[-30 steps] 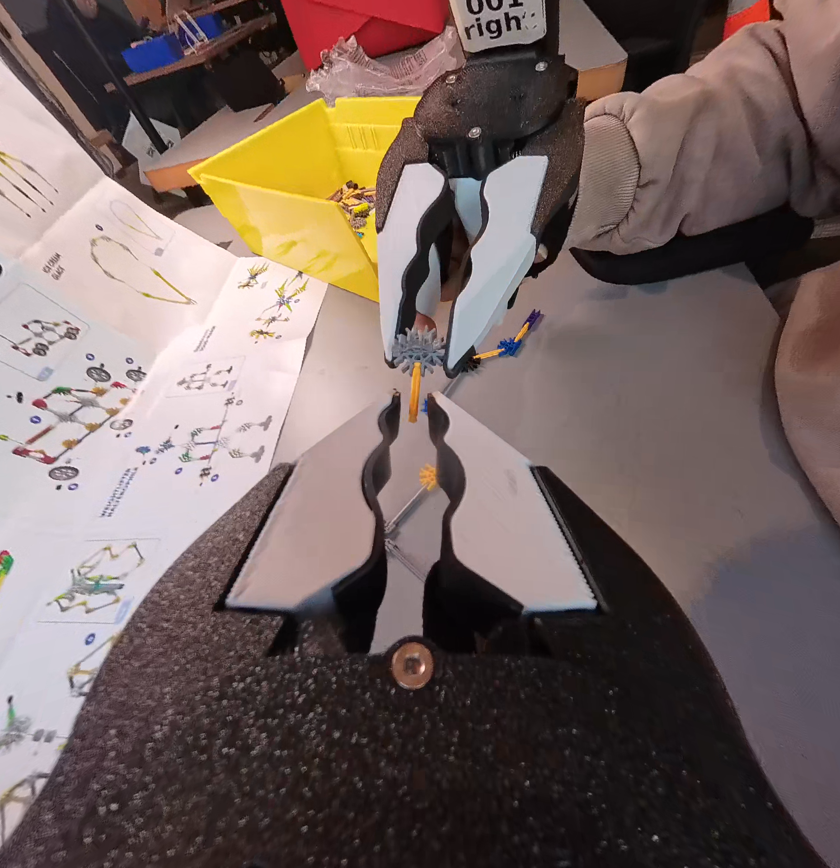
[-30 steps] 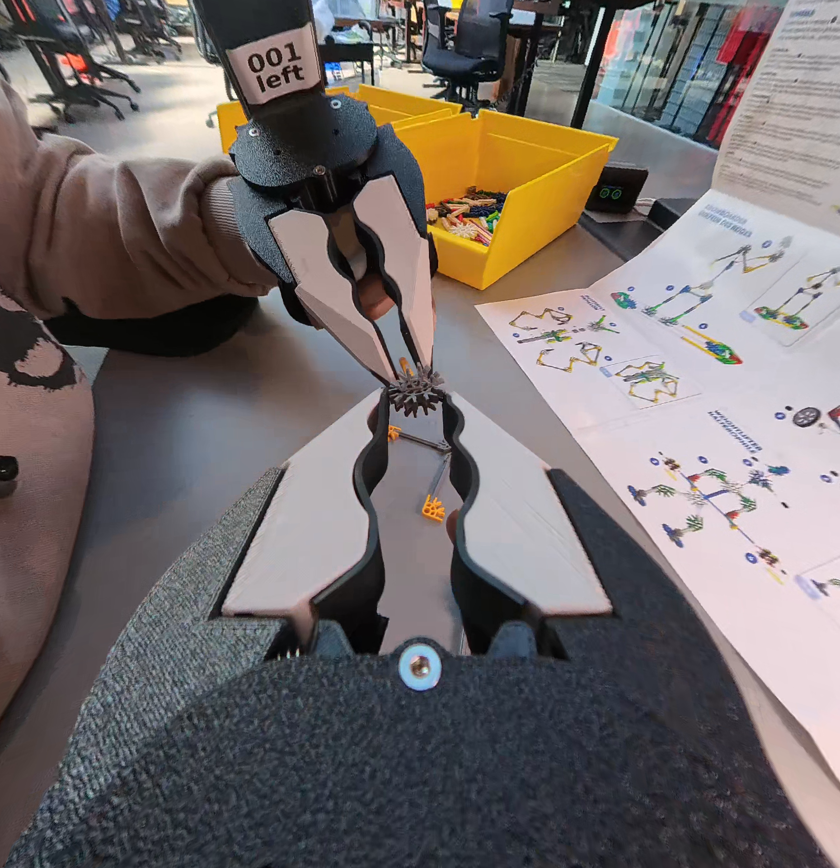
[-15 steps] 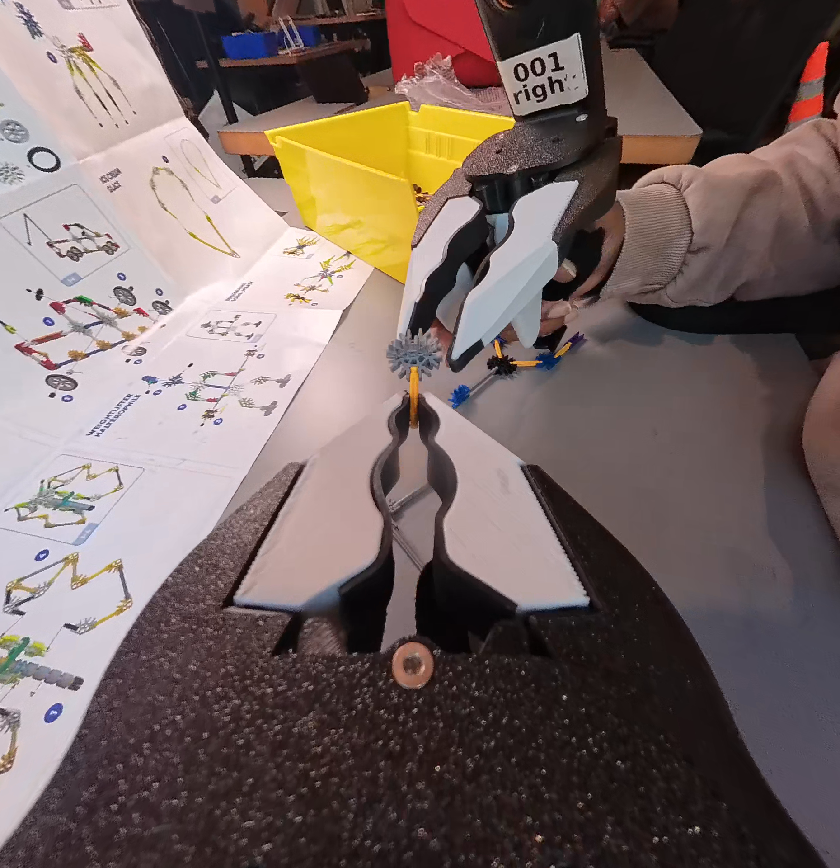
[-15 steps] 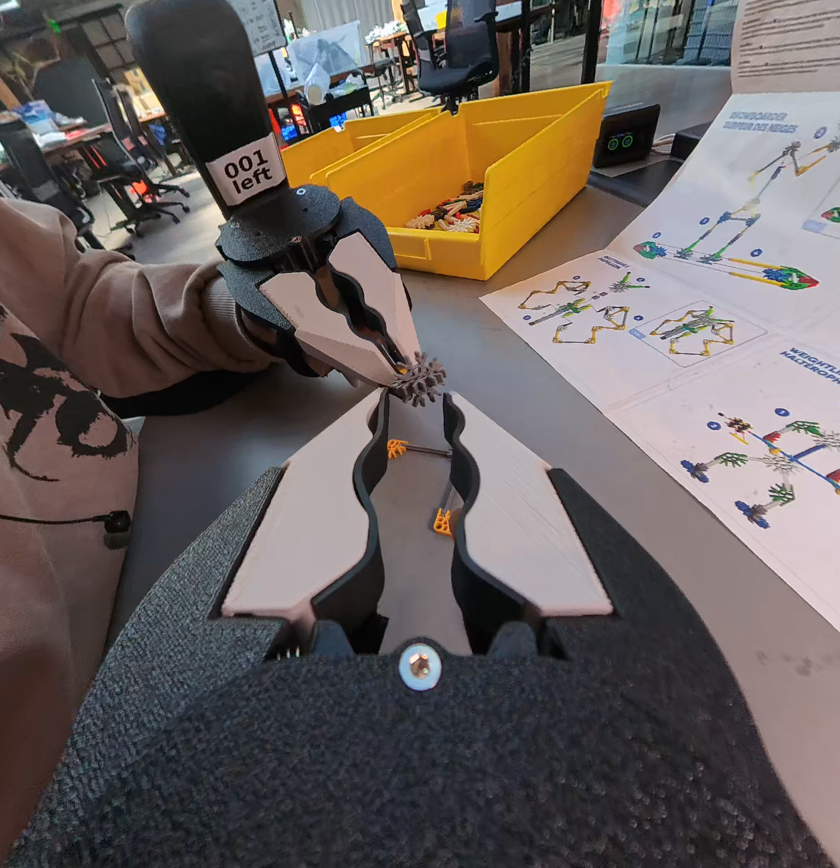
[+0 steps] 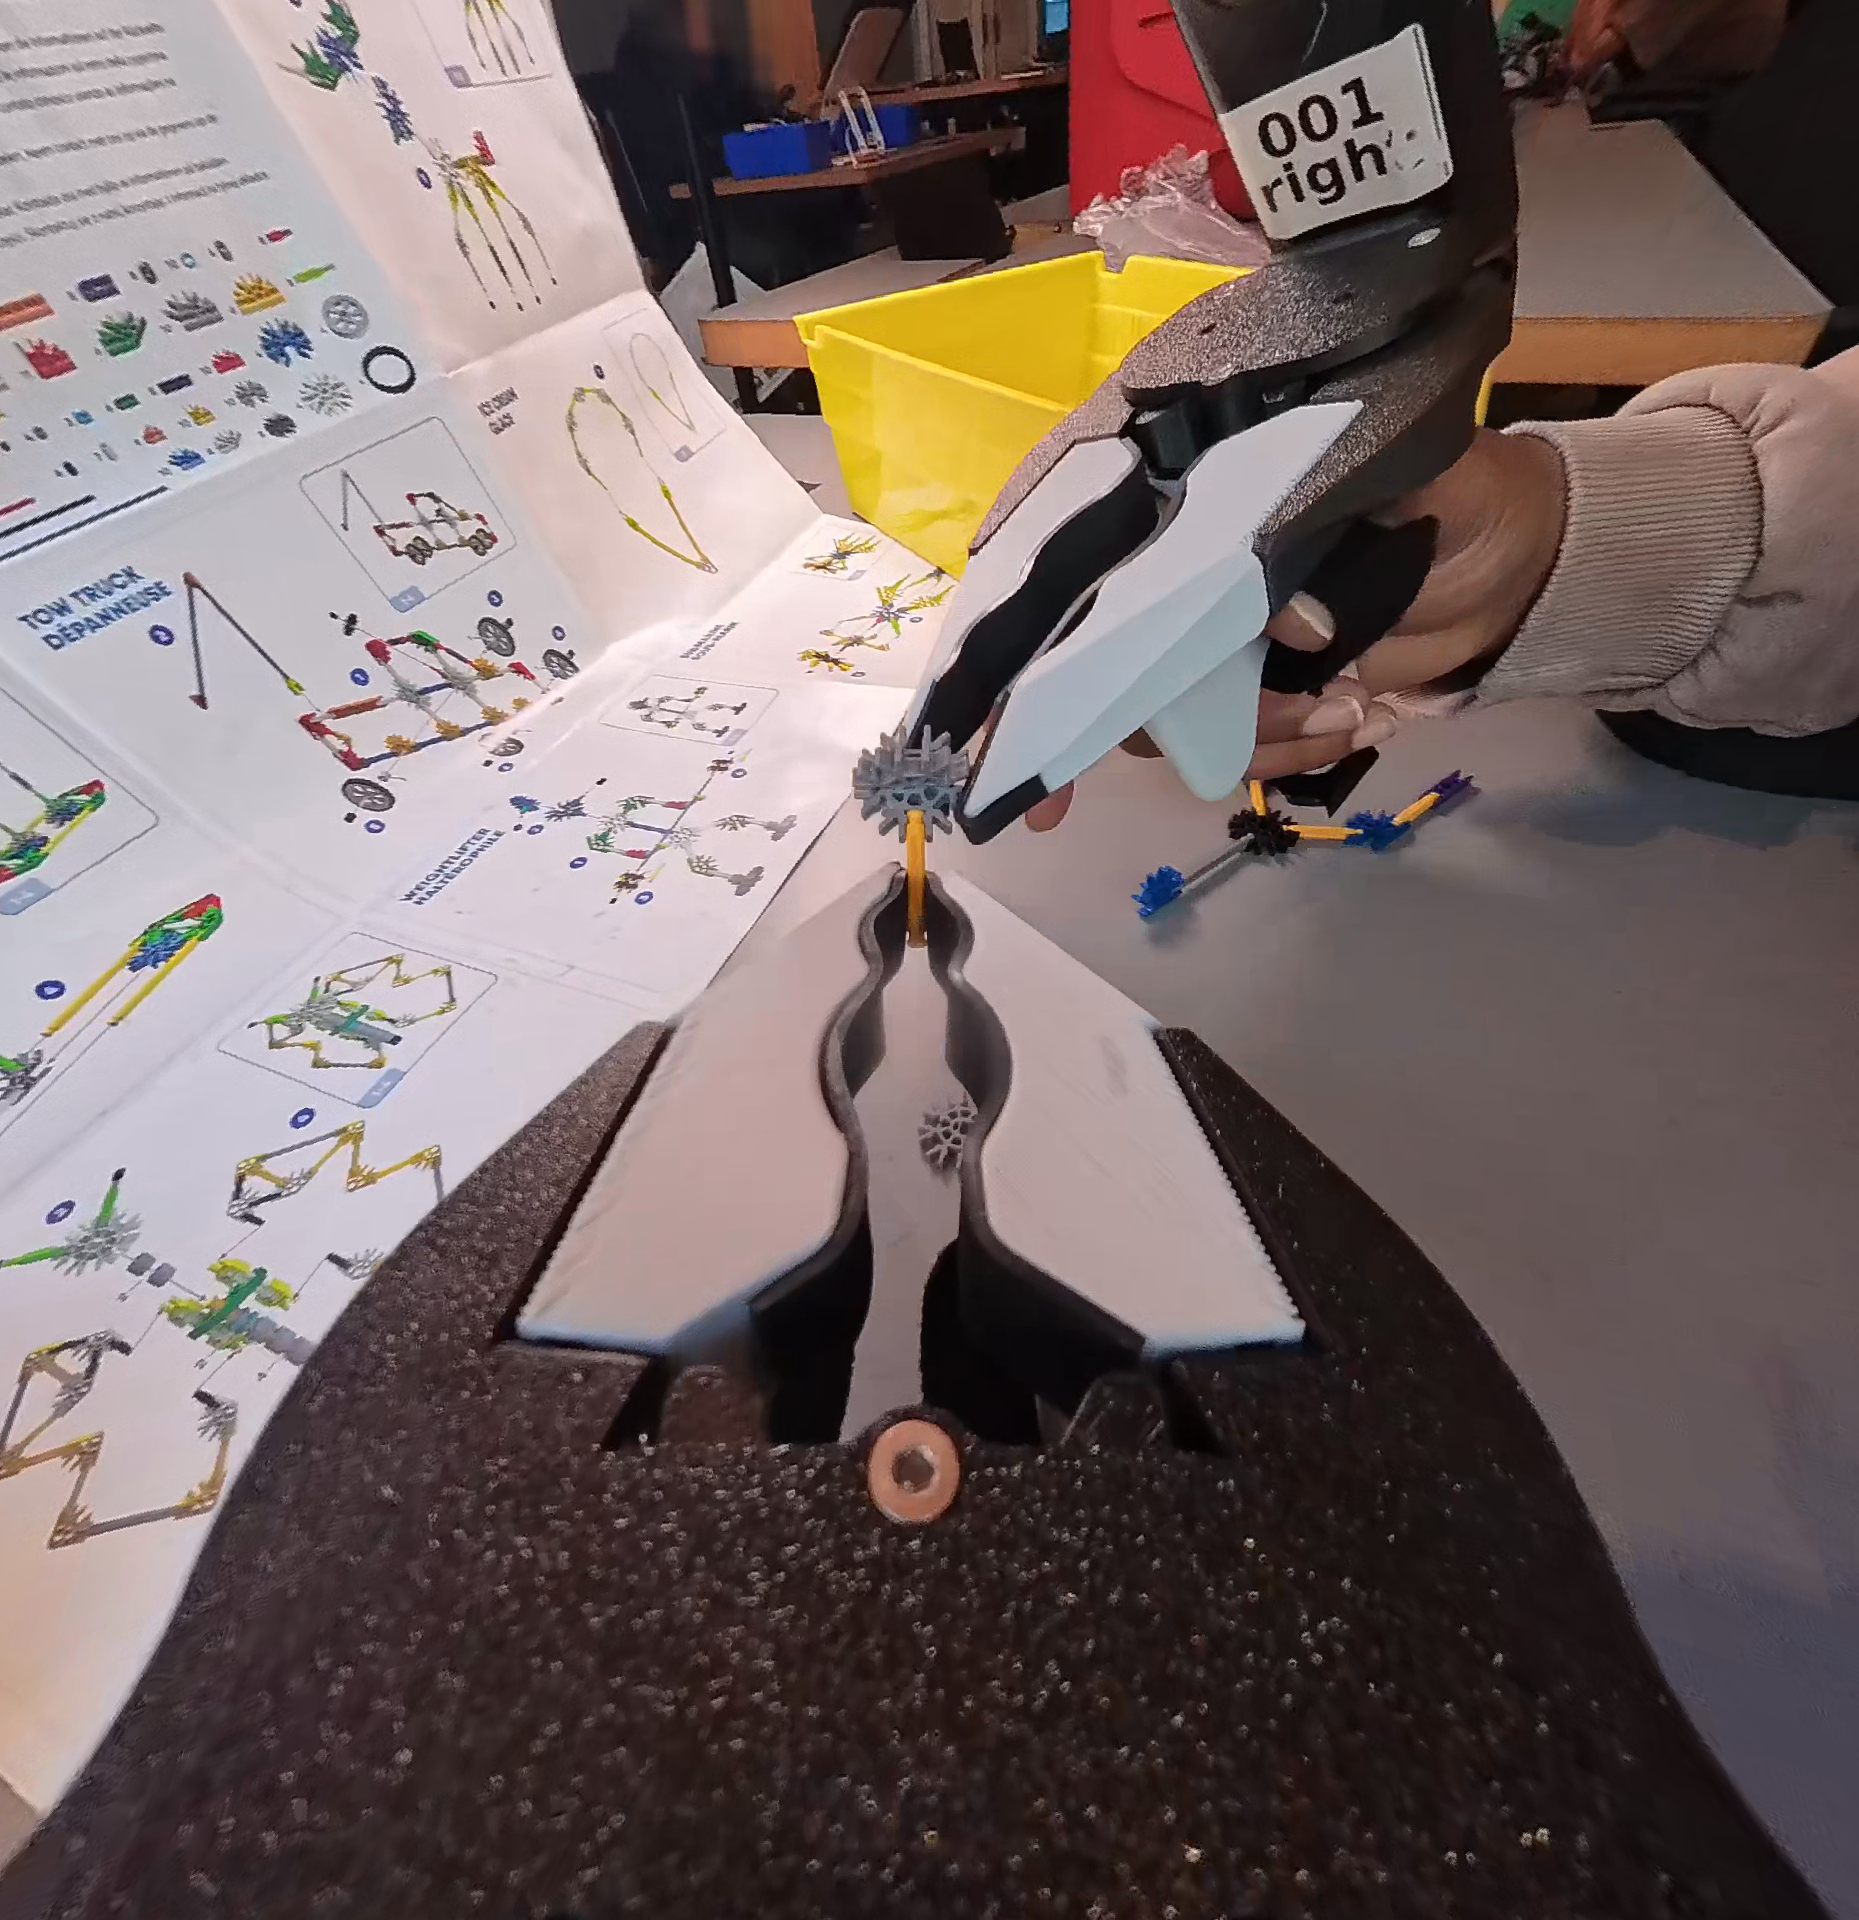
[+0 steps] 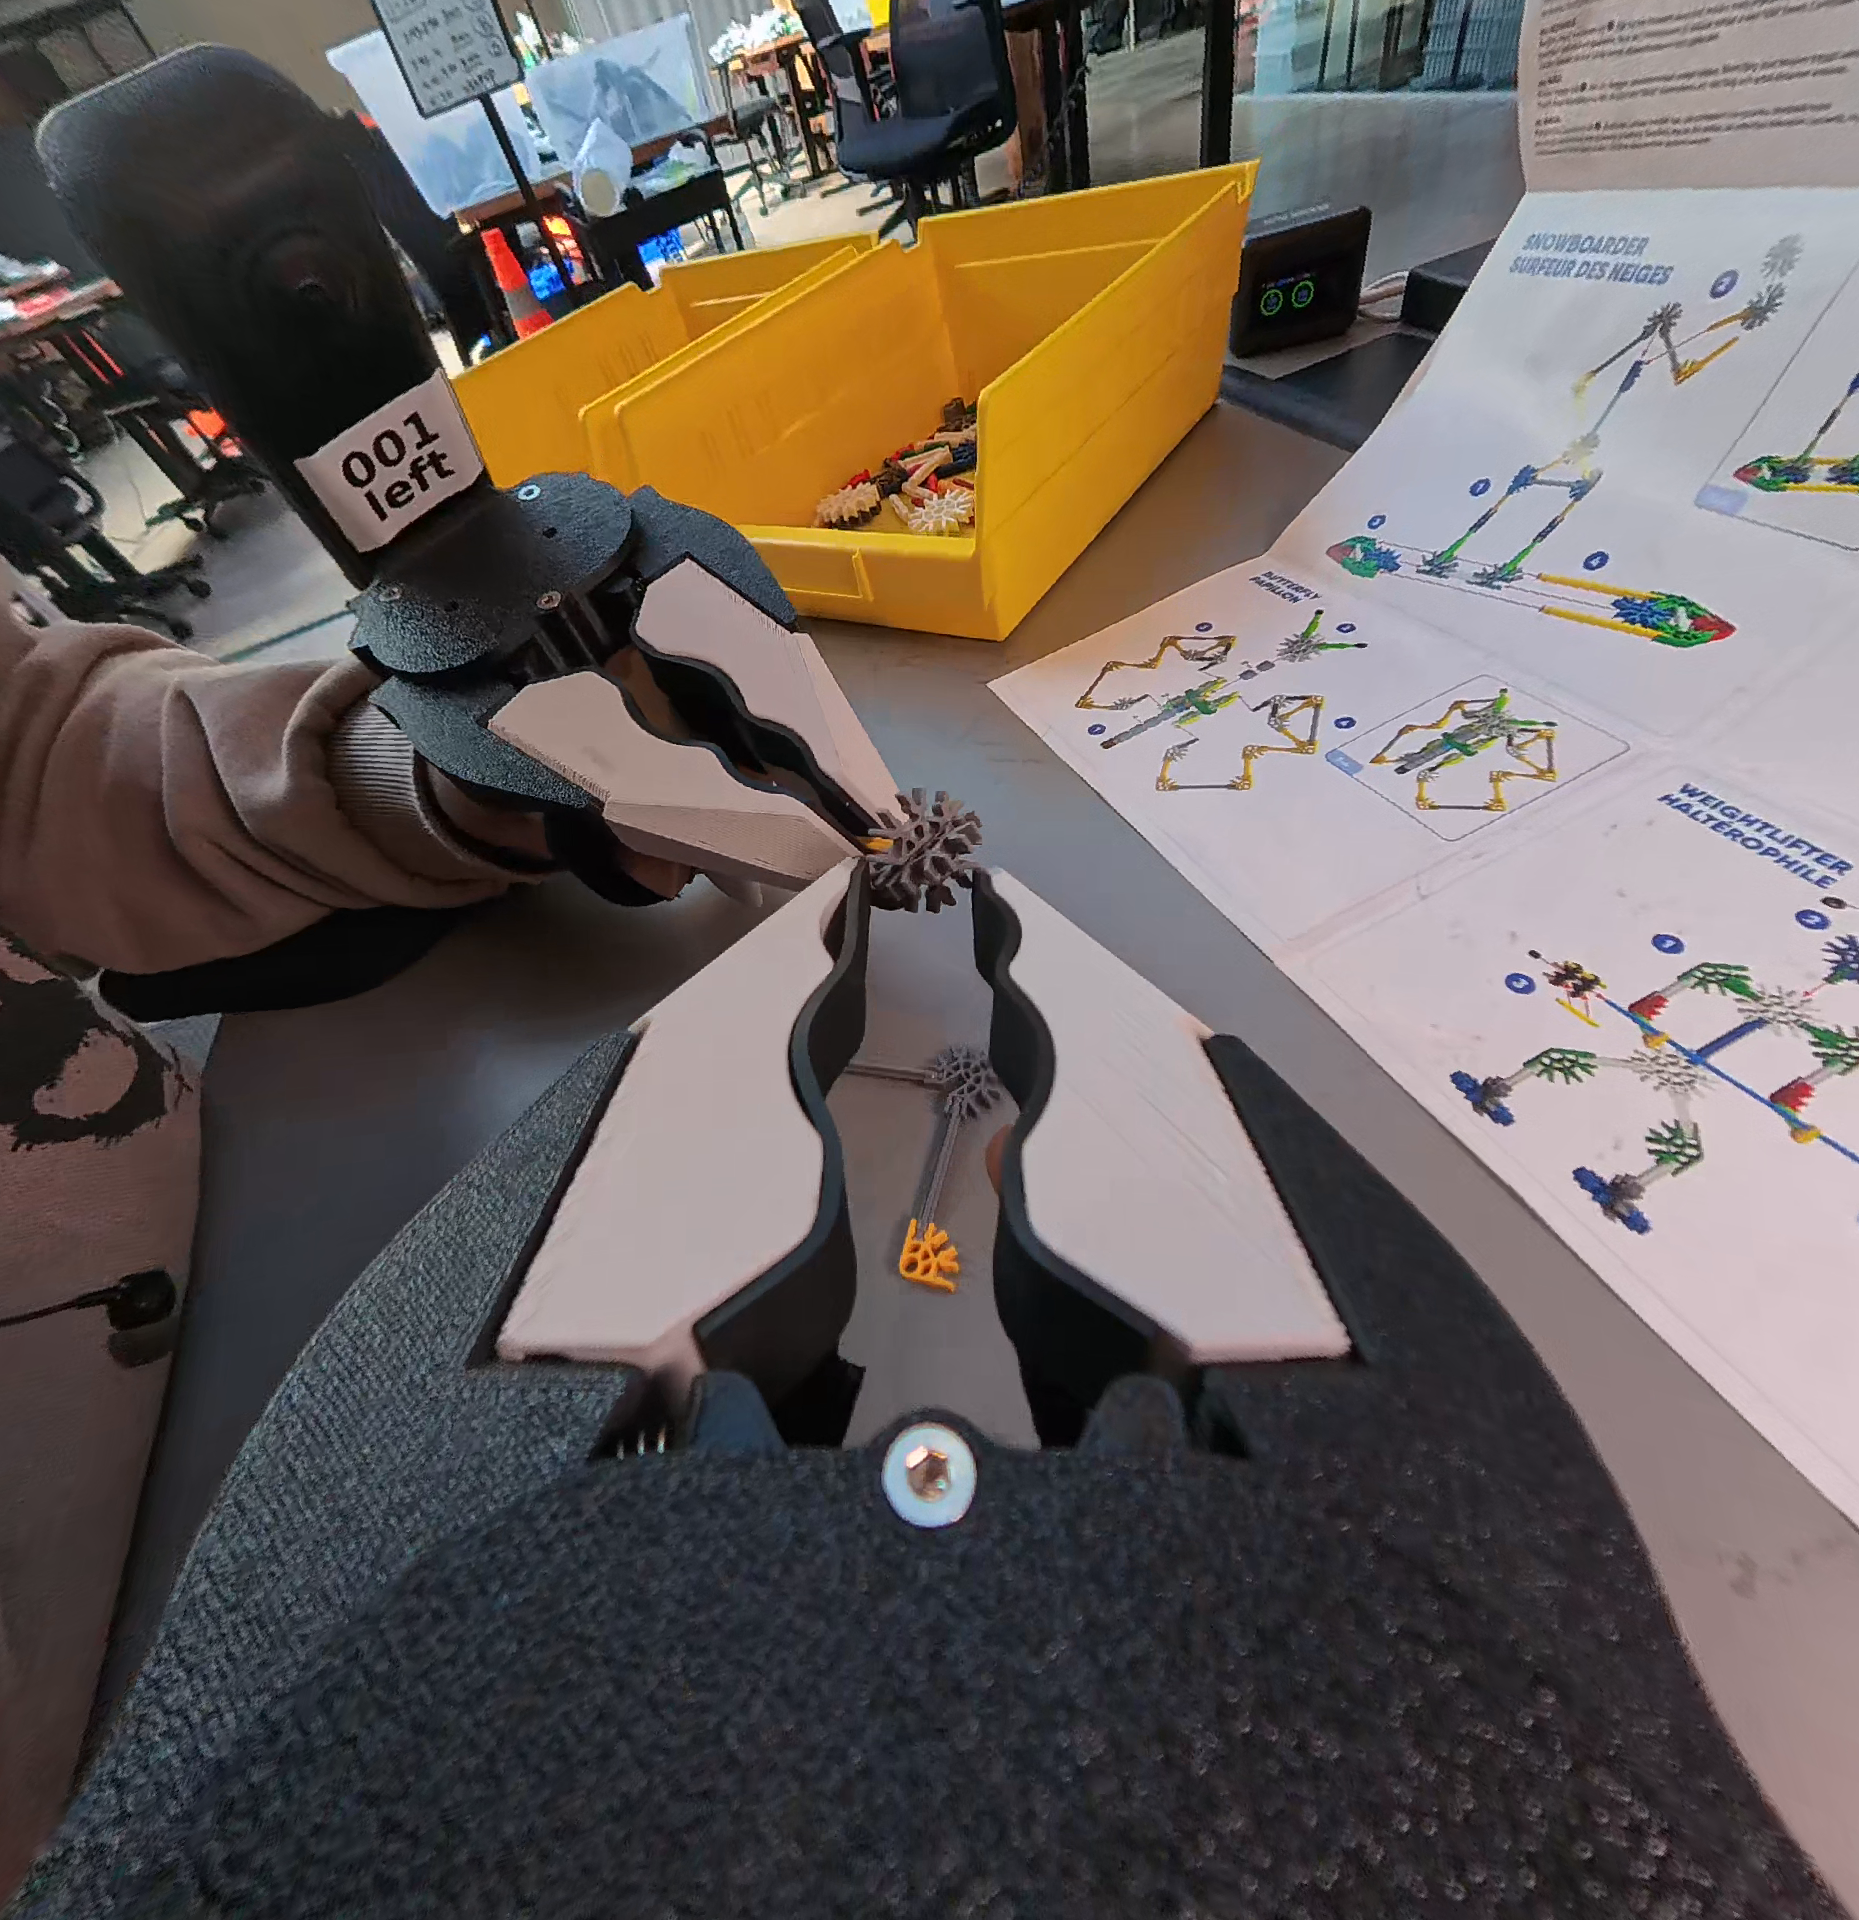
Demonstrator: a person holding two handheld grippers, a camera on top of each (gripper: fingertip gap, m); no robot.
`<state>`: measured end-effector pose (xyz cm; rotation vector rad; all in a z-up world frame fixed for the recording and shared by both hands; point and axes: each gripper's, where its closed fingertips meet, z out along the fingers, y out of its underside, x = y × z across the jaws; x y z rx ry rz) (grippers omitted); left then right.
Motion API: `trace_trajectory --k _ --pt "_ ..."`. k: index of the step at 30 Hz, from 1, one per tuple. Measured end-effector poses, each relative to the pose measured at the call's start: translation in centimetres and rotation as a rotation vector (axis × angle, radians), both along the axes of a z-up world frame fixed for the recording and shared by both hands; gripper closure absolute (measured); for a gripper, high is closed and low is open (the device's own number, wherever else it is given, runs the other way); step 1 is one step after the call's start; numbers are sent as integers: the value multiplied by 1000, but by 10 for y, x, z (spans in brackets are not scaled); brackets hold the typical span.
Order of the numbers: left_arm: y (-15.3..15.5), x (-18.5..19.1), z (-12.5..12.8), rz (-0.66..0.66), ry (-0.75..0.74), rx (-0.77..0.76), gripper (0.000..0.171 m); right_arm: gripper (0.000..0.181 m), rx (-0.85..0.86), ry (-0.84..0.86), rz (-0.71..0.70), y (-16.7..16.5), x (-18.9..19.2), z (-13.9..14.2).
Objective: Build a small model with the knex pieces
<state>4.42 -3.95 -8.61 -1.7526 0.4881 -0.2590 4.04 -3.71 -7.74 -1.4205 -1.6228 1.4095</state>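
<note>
Yellow plastic bin [image 6: 1018, 416] holds mixed toy connectors [image 6: 909, 494]; your left gripper [image 5: 917, 902] pinches a yellow rod [image 5: 916, 875] plugged into the grey snowflake-shaped connector [image 5: 904, 781], which your right gripper [image 6: 920, 883] loosely brackets, open.

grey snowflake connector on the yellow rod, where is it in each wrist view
Left wrist view: the grey snowflake connector sits just above centre, on the yellow rod pinched in the left gripper.
Right wrist view: the connector is at centre, at the tips of the right gripper.
Shared landmark: the yellow bin behind it.
</note>
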Motion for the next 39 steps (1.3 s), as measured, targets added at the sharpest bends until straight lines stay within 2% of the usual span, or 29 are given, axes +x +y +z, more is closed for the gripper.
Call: trace_trajectory --k 3,7,11,19,33,39 --pt "2 -12 4 57 -13 18 169 163 9 -10 4 2 -13 4" --pt "1 -21 4 69 -14 16 169 164 -35 -5 16 0 -20 3" --pt "1 -15 1 43 1 16 168 164 -79 13 34 0 -14 0" --pt "-1 -7 -11 -16 26 -25 168 164 -32 7 27 5 -4 -8" --pt "-3 -3 -15 -48 10 -54 168 164 -33 -5 30 3 1 -12" --pt "-1 -27 -27 21 18 -149 166 164 45 -76 -45 27 6 -15"
